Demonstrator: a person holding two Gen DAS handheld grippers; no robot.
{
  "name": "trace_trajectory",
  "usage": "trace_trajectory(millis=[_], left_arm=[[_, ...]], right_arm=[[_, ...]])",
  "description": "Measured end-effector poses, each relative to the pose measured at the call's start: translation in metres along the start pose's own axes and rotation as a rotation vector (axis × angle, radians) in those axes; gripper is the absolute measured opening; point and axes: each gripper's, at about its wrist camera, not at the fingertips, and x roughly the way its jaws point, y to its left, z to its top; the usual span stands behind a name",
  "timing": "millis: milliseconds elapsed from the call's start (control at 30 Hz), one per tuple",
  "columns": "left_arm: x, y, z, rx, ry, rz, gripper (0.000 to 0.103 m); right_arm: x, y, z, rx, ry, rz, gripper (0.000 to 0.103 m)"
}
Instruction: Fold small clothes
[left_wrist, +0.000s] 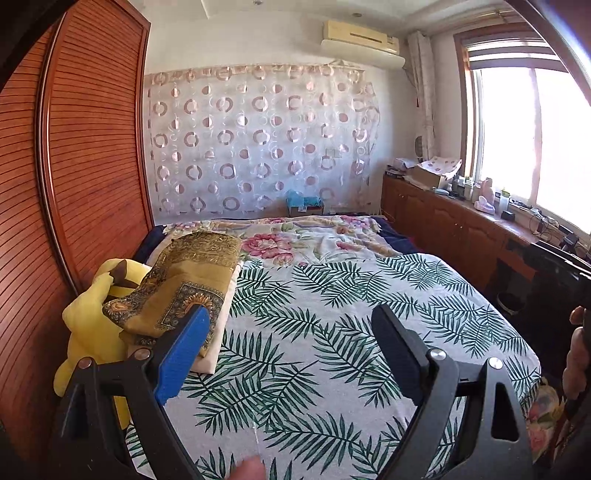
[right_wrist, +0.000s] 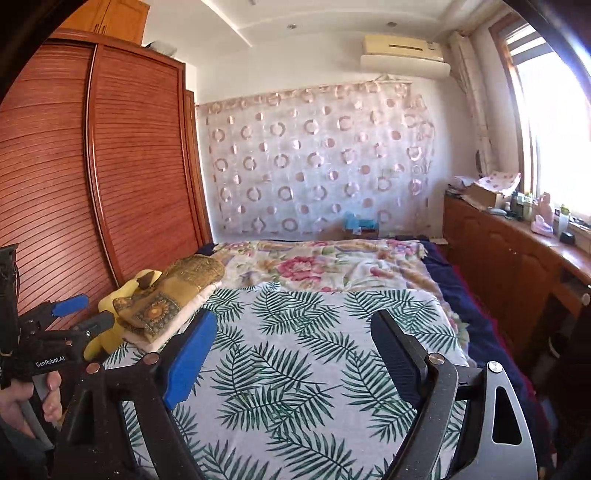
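A pile of folded clothes (left_wrist: 192, 295) lies at the left edge of the bed, an ochre patterned cloth on top of cream pieces; it also shows in the right wrist view (right_wrist: 173, 299). My left gripper (left_wrist: 291, 312) hangs open above the palm-leaf sheet (left_wrist: 332, 332), its blue pad close in front of the pile, with nothing between the fingers. My right gripper (right_wrist: 294, 315) is open too, over the same sheet (right_wrist: 295, 369), and holds nothing. In the right wrist view the left gripper (right_wrist: 92, 310) appears at far left, held by a hand (right_wrist: 22, 402).
A yellow plush toy (left_wrist: 85, 325) leans between the pile and the slatted wooden wardrobe (left_wrist: 74, 166). A floral blanket (left_wrist: 295, 236) covers the far end of the bed. A cluttered wooden cabinet (left_wrist: 443, 221) runs under the window on the right.
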Motion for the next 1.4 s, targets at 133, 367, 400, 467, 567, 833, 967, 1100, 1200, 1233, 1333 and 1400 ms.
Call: trace_trajectory(millis=[133,367,400,467,567,833,967,1100,1200,1233,1333,1400], left_arm=[[-0.007,-0.006,0.001,0.014,-0.025,0.001,0.09],[-0.012,-0.009,0.002,0.01,-0.035,-0.007,0.09],[-0.012,-0.009,0.002,0.009,-0.034,-0.006,0.09],[-0.012,-0.01,0.002,0.009,-0.035,-0.002,0.09],[-0.012,-0.009,0.001,0.004,-0.036,-0.005,0.09],[-0.013,-0.01,0.001,0.002,-0.038,-0.004,0.09],[-0.014,-0.01,0.001,0.002,-0.039,-0.005,0.09],[-0.014,-0.01,0.001,0.002,-0.038,-0.004,0.09],[-0.013,-0.01,0.001,0.002,-0.039,-0.004,0.09],[-0.014,-0.01,0.001,0.002,-0.04,-0.005,0.09],[-0.014,-0.01,0.001,0.003,-0.04,-0.005,0.09],[-0.014,-0.011,0.002,0.004,-0.042,-0.005,0.09]], right_arm=[[-0.008,0.006,-0.008,0.009,0.001,-0.011,0.087],[-0.014,0.006,-0.008,0.009,-0.006,-0.027,0.087],[-0.014,0.006,-0.008,0.007,-0.006,-0.031,0.087],[-0.013,0.006,-0.01,0.002,-0.002,-0.036,0.087],[-0.013,0.006,-0.011,-0.001,0.001,-0.041,0.087],[-0.014,-0.001,-0.006,-0.004,0.003,-0.04,0.087],[-0.013,-0.003,-0.006,-0.007,0.007,-0.038,0.087],[-0.014,-0.006,-0.005,-0.008,0.005,-0.036,0.087],[-0.014,-0.009,-0.004,-0.011,0.005,-0.035,0.087],[-0.014,-0.009,-0.004,-0.013,0.004,-0.033,0.087],[-0.014,-0.012,-0.004,-0.016,0.003,-0.036,0.087],[-0.014,-0.014,-0.004,-0.015,0.003,-0.036,0.087]])
